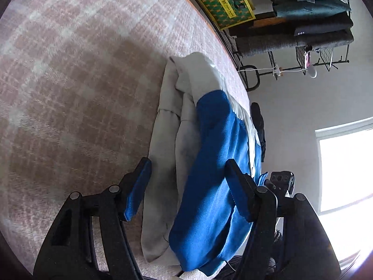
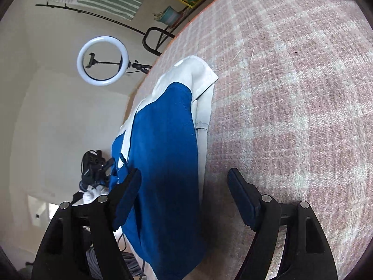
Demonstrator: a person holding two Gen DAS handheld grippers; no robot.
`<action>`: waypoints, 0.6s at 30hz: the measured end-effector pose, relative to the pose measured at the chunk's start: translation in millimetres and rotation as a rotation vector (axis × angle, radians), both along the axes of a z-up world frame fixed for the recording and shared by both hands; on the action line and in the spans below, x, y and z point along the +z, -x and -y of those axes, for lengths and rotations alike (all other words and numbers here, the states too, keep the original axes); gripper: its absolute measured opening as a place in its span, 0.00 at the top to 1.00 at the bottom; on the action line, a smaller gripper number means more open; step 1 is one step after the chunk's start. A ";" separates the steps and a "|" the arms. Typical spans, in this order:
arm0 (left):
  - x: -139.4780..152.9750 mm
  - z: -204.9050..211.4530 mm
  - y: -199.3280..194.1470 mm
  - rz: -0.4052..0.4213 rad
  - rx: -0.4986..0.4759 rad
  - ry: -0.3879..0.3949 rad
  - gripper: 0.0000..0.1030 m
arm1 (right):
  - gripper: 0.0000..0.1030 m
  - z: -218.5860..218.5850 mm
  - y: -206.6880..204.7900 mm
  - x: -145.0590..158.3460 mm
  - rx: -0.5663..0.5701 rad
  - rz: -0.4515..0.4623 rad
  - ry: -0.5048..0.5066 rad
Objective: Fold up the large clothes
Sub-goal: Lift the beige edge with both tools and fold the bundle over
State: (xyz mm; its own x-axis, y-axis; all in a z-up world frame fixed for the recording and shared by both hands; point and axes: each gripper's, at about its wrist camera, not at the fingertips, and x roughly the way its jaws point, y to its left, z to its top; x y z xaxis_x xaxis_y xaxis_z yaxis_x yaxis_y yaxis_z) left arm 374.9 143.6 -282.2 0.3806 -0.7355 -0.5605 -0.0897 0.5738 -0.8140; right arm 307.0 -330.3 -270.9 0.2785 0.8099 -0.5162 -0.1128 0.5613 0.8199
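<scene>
A folded garment, blue (image 1: 209,175) over pale grey (image 1: 167,140), lies along the edge of a pink checked cover (image 1: 81,81). My left gripper (image 1: 187,162) stands open above it; the cloth runs under the gap between the blue pads, and the right-hand finger (image 1: 240,186) overlaps the blue part. In the right wrist view the same garment (image 2: 165,151) lies along the cover's (image 2: 291,105) left edge. My right gripper (image 2: 184,171) is open too, its left finger (image 2: 128,198) over the blue cloth and its right finger (image 2: 242,198) over bare cover. Neither pair of pads presses on the fabric.
Beyond the cover's edge stand a wire rack with stacked dark clothes (image 1: 314,18), a yellow-and-green box (image 1: 223,2), a bright window (image 1: 345,168) and a ring light on a stand (image 2: 102,60). Wide bare cover stretches beside the garment in both views.
</scene>
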 end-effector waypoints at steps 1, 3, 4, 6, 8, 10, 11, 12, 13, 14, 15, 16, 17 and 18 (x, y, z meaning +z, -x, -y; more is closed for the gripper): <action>-2.0 0.9 -0.7 0.000 -0.005 0.012 0.35 | 0.25 -2.3 -1.3 1.7 0.013 0.004 -0.009; -3.6 1.4 -2.0 0.005 -0.010 0.025 0.35 | 0.25 -9.5 -3.0 2.1 0.046 0.012 -0.015; -4.3 1.3 -2.8 0.006 -0.013 0.032 0.35 | 0.27 -13.3 -4.8 3.1 0.060 0.015 -0.018; -5.8 2.0 -5.3 0.008 -0.017 0.042 0.35 | 0.31 -20.4 -7.3 2.0 0.081 0.019 -0.022; -6.0 6.1 -9.1 0.013 -0.024 0.050 0.36 | 0.38 -29.2 -12.8 -0.8 0.094 0.013 -0.035; -5.5 10.9 -13.4 0.015 -0.027 0.046 0.36 | 0.38 -37.1 -15.3 -0.8 0.099 0.019 -0.036; -4.7 13.2 -14.5 0.017 -0.032 0.040 0.37 | 0.38 -39.3 -15.9 -0.1 0.101 0.023 -0.033; -3.6 14.4 -14.8 0.020 -0.032 0.028 0.38 | 0.38 -41.1 -16.1 0.0 0.106 0.022 -0.029; -3.0 15.9 -15.4 0.022 -0.033 0.018 0.40 | 0.40 -40.1 -15.1 0.3 0.109 0.020 -0.023; -3.5 14.6 -13.4 0.023 -0.036 0.019 0.40 | 0.42 -37.5 -13.8 -0.4 0.110 0.014 -0.026; -4.1 13.7 -12.6 0.022 -0.034 0.024 0.40 | 0.45 -35.9 -13.6 -2.1 0.111 0.003 -0.032; -4.9 14.3 -12.0 0.019 -0.026 0.028 0.40 | 0.54 -32.8 -13.6 -4.6 0.106 -0.009 -0.030; -4.7 15.5 -13.4 0.023 -0.024 0.027 0.40 | 0.58 -30.5 -14.8 -7.7 0.095 -0.022 -0.039; -4.2 17.8 -14.7 0.028 -0.024 0.016 0.40 | 0.58 -29.4 -15.9 -9.4 0.076 -0.028 -0.057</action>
State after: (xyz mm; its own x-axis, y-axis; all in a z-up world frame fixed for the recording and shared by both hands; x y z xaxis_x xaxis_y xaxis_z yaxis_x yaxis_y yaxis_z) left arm 389.6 125.8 -286.4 0.3785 -0.7531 -0.5381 -0.0531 0.5627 -0.8249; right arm 322.9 -300.9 -280.3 0.2015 0.8565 -0.4752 -0.1299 0.5043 0.8537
